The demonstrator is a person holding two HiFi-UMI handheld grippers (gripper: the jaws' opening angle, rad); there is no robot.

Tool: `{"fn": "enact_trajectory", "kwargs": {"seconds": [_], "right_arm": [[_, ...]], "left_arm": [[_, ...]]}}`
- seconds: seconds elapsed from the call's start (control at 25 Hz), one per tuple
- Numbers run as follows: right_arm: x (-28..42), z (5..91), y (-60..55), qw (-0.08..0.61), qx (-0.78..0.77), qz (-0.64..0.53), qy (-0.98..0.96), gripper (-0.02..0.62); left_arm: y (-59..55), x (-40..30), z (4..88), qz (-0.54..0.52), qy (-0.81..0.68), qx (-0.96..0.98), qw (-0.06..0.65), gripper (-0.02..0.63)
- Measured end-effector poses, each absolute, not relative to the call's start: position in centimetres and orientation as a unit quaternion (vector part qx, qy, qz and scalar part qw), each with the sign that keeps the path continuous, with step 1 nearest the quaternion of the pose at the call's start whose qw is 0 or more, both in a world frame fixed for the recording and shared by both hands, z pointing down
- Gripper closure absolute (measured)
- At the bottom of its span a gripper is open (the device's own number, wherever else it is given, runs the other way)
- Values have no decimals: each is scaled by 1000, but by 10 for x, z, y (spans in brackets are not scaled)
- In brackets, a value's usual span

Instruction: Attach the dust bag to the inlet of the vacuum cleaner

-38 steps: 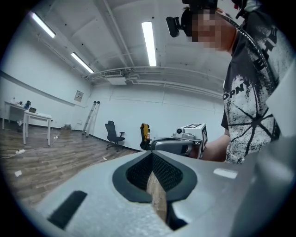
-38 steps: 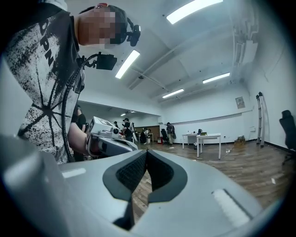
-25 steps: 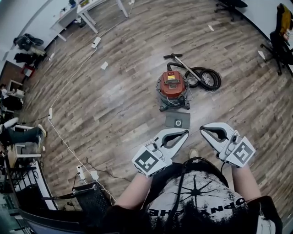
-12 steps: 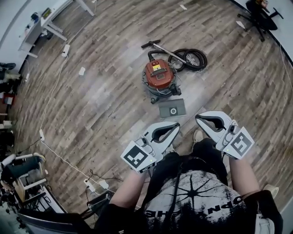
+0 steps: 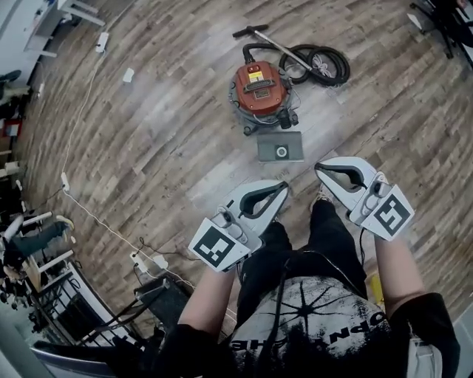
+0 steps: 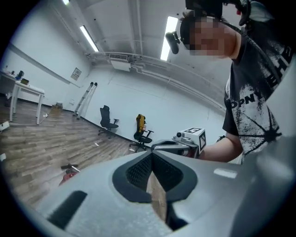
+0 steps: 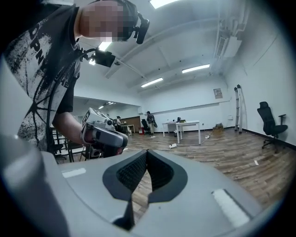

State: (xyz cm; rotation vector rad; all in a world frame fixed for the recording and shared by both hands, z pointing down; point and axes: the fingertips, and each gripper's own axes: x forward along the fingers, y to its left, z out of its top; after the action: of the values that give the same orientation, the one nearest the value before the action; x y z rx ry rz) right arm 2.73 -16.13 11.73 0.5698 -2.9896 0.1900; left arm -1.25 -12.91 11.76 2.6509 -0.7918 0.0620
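A red canister vacuum cleaner (image 5: 260,90) stands on the wooden floor in the head view, its black hose (image 5: 319,62) coiled behind it. A flat grey dust bag (image 5: 280,146) with a round collar lies on the floor just in front of it. My left gripper (image 5: 284,187) and right gripper (image 5: 319,167) hang in the air in front of the person, well short of the bag, both shut and empty. The vacuum (image 6: 69,175) shows small at the lower left of the left gripper view. In each gripper view the pads meet with nothing between them.
White cables and power strips (image 5: 145,262) run across the floor at the left. A white desk (image 5: 70,9) stands at the far upper left, an office chair (image 5: 443,15) at the upper right. A dark rack and clutter (image 5: 89,310) sit at the lower left.
Both grippers have come down and forward toward the vacuum side of the floor. The head view has shifted, so the vacuum and bag now sit higher in the picture. Both jaws stayed shut.
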Motion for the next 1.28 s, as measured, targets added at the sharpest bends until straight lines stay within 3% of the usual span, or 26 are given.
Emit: {"fn": "enact_trajectory", "kwargs": {"seconds": [0.4, 0.6, 0.68, 0.96, 1.28], "right_arm": [[24, 263, -200, 78, 167, 40, -982, 588], [42, 462, -209, 239, 158, 35, -958, 530], [39, 545, -204, 274, 146, 42, -950, 467], [27, 819, -190, 388, 114, 61, -912, 408], [18, 985, -160, 527, 58, 47, -846, 392]], "left_arm": [[-182, 16, 234, -9, -225, 960, 167, 607], [-209, 16, 357, -1, -187, 972, 145, 607], [-214, 15, 408, 0, -177, 975, 136, 607], [-215, 5, 557, 33, -148, 982, 109, 606], [-202, 0, 642, 92, -119, 983, 107, 606]]}}
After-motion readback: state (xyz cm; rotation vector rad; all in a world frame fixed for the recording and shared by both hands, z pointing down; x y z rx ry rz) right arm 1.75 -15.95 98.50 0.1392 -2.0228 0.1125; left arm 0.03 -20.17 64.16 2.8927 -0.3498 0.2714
